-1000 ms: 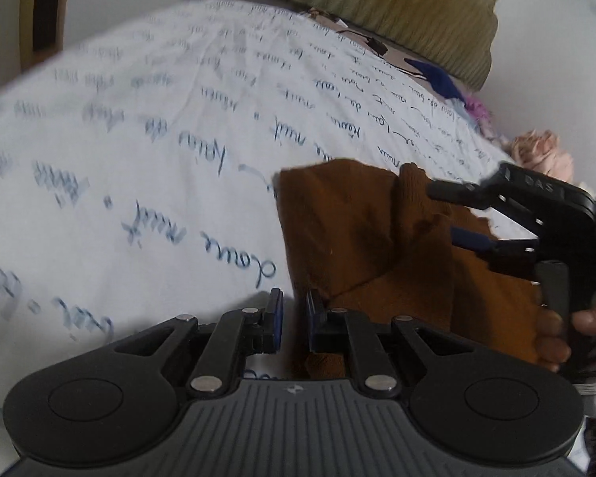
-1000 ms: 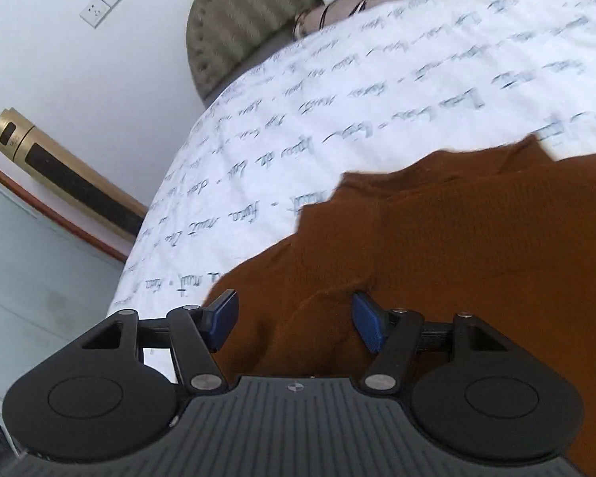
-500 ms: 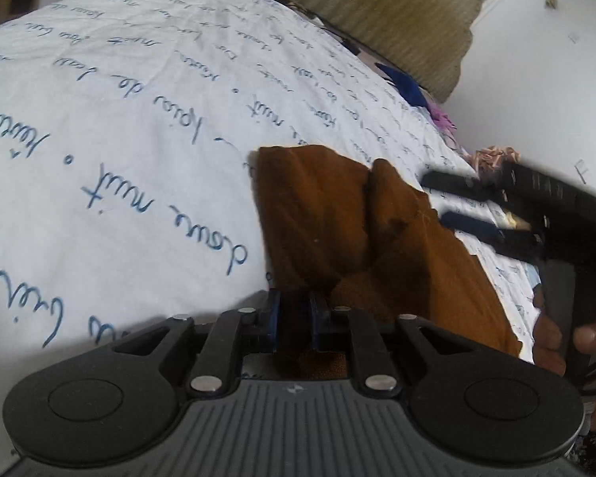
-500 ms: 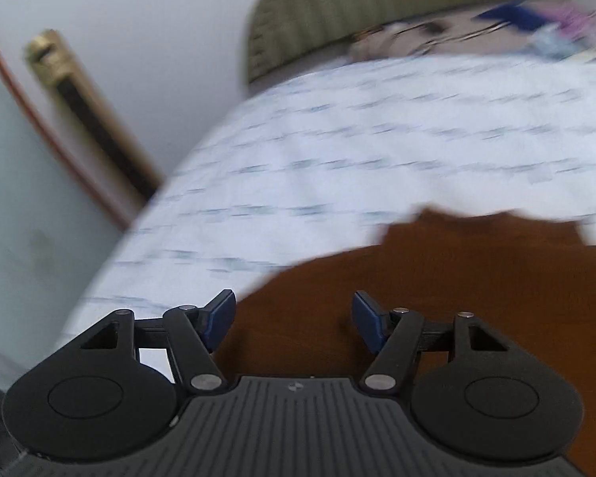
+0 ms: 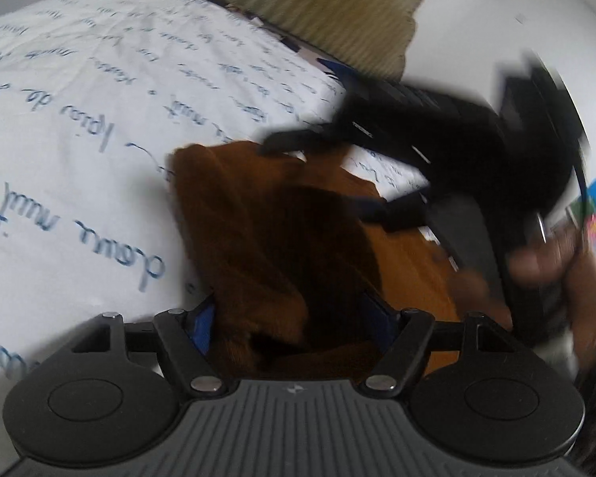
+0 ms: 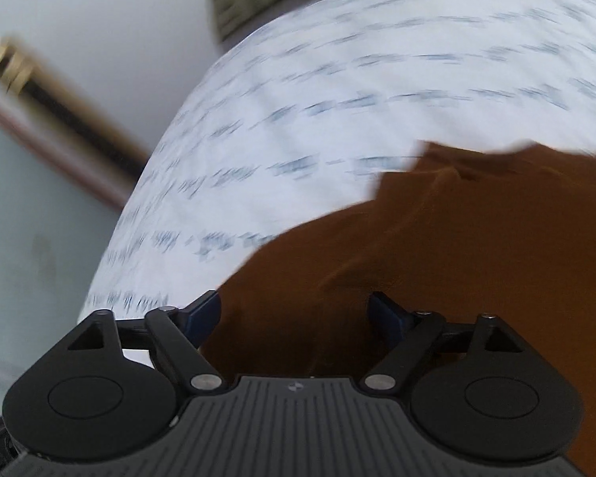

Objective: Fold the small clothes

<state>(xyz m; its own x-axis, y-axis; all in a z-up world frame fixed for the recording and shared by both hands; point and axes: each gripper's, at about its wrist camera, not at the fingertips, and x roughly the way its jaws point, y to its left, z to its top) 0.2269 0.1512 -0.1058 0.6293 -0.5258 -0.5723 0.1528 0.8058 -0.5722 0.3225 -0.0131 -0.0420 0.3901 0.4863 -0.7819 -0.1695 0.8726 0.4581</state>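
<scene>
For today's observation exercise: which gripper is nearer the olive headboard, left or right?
Right. In the left wrist view the right gripper reaches over the brown garment's far edge toward the headboard; the left gripper straddles its near edge.

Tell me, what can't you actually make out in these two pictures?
- Left wrist view: the right claw and the hand holding it are smeared by motion.
- Right wrist view: the blue writing on the bedsheet is blurred, unreadable.
- Both views: the brown garment is cut off by the frame and claws; its type is unclear.
</scene>
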